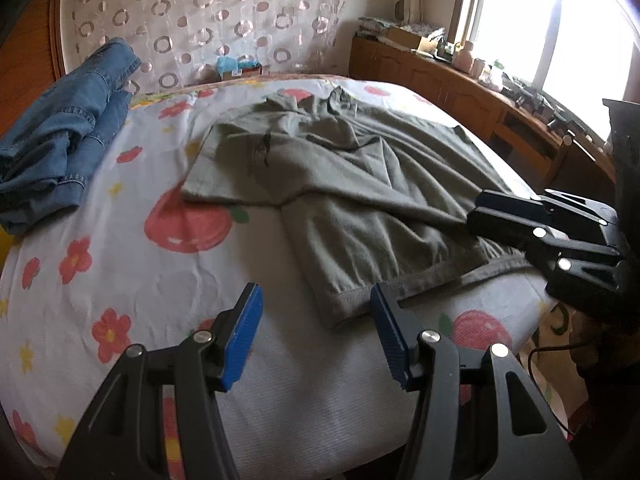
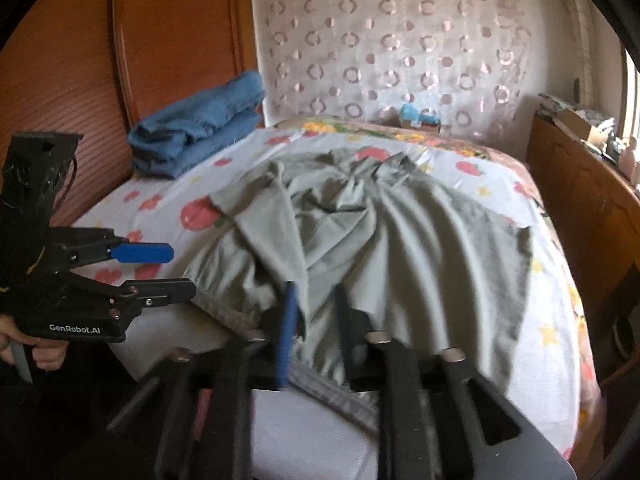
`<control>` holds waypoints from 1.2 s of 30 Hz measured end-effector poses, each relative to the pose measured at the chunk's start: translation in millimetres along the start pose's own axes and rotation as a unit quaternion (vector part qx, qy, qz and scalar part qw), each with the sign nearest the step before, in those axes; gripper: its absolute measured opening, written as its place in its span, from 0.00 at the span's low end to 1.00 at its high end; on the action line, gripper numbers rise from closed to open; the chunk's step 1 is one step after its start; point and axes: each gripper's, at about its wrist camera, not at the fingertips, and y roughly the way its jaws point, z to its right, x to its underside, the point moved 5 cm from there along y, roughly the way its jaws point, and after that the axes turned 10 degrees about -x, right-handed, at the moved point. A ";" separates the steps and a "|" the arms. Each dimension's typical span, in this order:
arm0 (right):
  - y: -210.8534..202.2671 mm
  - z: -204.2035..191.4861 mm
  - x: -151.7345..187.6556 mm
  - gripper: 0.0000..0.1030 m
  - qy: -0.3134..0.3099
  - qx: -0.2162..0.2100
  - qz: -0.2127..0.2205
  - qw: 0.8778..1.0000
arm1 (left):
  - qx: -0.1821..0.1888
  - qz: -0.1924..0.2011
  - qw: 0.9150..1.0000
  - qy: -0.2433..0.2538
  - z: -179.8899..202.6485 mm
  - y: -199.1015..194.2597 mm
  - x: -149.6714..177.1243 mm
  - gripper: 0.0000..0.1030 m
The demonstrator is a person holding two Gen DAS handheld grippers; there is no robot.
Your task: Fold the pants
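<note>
Bed [image 1: 120, 280] | grey-green pants [image 1: 360, 184] rumpled | left gripper [image 1: 316, 336] jaws open, empty | right gripper [image 2: 314, 326] jaws pinching pants hem

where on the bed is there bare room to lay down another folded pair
Free: the flowered sheet between the folded jeans and the grey-green pants, and the near strip ahead of the left gripper. Crowded: the middle and window side, under the pants, where the right gripper works.
</note>
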 end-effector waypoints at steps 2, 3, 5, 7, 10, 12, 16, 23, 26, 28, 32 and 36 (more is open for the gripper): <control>9.4 -0.9 3.7 0.28 0.001 -0.010 -0.013 1.000 | 0.001 -0.003 1.000 0.000 -0.1 2.1 1.5 0.54; 13.5 -0.6 4.5 0.29 0.002 -0.010 -0.019 1.000 | 0.004 -0.003 1.000 -0.002 -0.5 2.3 1.8 0.54; 20.9 1.2 7.2 0.29 0.003 -0.008 -0.031 0.999 | 0.005 -0.002 1.000 -0.001 -0.4 2.1 1.7 0.54; 25.5 2.5 9.0 0.29 0.006 -0.013 -0.037 0.999 | 0.005 -0.002 1.000 -0.002 -0.5 1.6 1.8 0.54; 29.7 3.7 9.0 0.00 0.013 -0.027 -0.042 0.999 | 0.005 -0.001 1.000 -0.004 -0.2 0.7 1.0 0.54; 28.7 1.8 8.3 0.00 0.011 -0.036 -0.043 0.998 | 0.005 0.005 1.000 -0.003 -0.3 -2.4 -0.1 0.54; 14.4 -0.6 -0.6 0.00 0.003 -0.027 -0.014 1.000 | 0.006 0.020 1.000 -0.006 -0.2 -11.5 -5.4 0.54; -28.6 7.8 -17.3 0.00 0.000 0.001 0.042 0.999 | 0.013 0.043 0.999 -0.005 3.4 -27.2 -18.7 0.54; -43.9 14.8 -15.6 0.00 0.004 0.010 0.049 0.999 | 0.016 0.045 0.999 0.001 8.0 -27.6 -25.0 0.54; -52.5 20.7 -10.9 0.00 0.005 0.020 0.049 0.999 | 0.020 0.046 0.999 0.004 12.3 -26.9 -29.6 0.54; -66.3 32.3 -1.8 0.00 0.013 0.037 0.051 0.998 | 0.026 0.048 0.998 0.010 21.7 -26.2 -39.3 0.54; -81.3 43.4 6.4 0.00 0.026 0.046 0.057 0.997 | 0.033 0.053 0.998 0.019 34.0 -26.2 -48.4 0.54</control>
